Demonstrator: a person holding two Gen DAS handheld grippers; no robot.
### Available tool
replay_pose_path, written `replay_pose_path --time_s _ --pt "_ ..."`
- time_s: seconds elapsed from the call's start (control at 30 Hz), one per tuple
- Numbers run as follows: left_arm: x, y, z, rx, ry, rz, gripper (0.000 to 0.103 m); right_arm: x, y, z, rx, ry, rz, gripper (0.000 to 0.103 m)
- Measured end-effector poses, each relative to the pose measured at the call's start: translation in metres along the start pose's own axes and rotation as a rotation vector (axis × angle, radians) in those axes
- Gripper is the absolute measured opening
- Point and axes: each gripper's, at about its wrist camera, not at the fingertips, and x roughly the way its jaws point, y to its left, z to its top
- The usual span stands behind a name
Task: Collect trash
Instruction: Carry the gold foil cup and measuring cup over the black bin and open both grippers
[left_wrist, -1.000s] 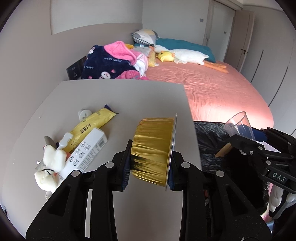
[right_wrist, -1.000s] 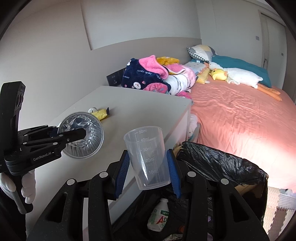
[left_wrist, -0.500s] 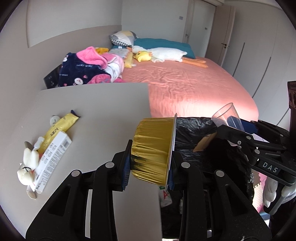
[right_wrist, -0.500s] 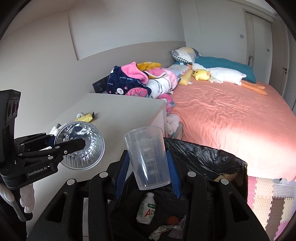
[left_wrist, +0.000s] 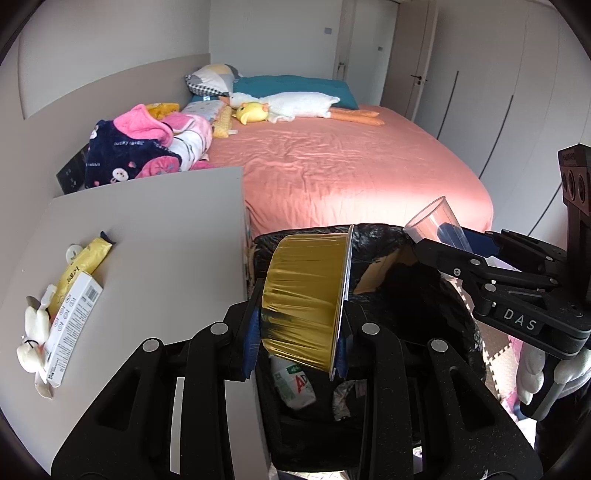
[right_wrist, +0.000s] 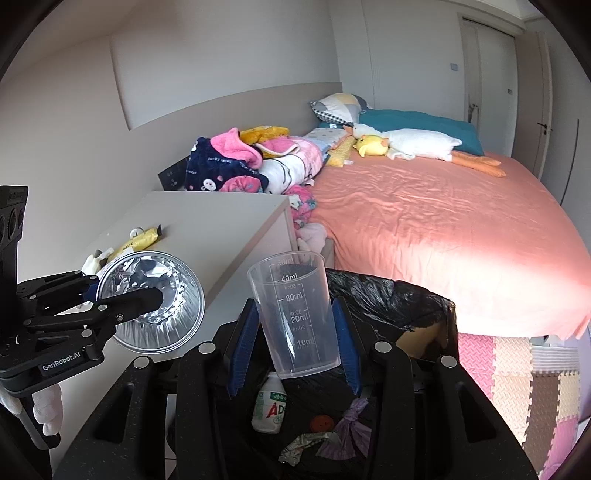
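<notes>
Foil cup (left_wrist: 306, 295) clenched sideways in my left claw (left_wrist: 295, 332), measuring cup (right_wrist: 295, 314) gripped upright in my right claw (right_wrist: 291, 332), both poised above the trash bag (right_wrist: 388, 299) below, ready for dropping.

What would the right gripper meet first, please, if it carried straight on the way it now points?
Probably the black trash bag: the right gripper, shut on the clear measuring cup, aims down into its open mouth. Depth is unclear.
</notes>
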Motion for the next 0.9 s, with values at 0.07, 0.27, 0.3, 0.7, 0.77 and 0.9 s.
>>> replay_pose_path --time_s 0.07,0.27,0.3,0.7,0.77,0.9 --pt "0.001 -0.005 0.000 0.007 0.003 -0.011 0.031 -0.002 -0.006 -0.003 0.011 0.003 -0.013 0.043" --pt "0.009 -0.020 0.000 0.028 0.021 -0.041 0.031 -0.008 -0.024 -0.011 0.045 0.008 -0.050 0.043" --pt "0.011 -0.021 0.000 0.030 0.024 -0.046 0.031 -0.009 -0.027 -0.012 0.049 0.009 -0.055 0.043" --pt "0.034 -0.045 0.001 0.065 0.067 -0.100 0.031 -0.009 -0.054 -0.022 0.097 0.036 -0.109 0.043" --pt "0.037 -0.046 0.000 0.065 0.075 -0.106 0.031 -0.007 -0.055 -0.022 0.101 0.040 -0.112 0.043" --pt "0.042 -0.045 -0.002 0.050 0.094 -0.113 0.031 -0.005 -0.056 -0.021 0.106 0.046 -0.123 0.043"
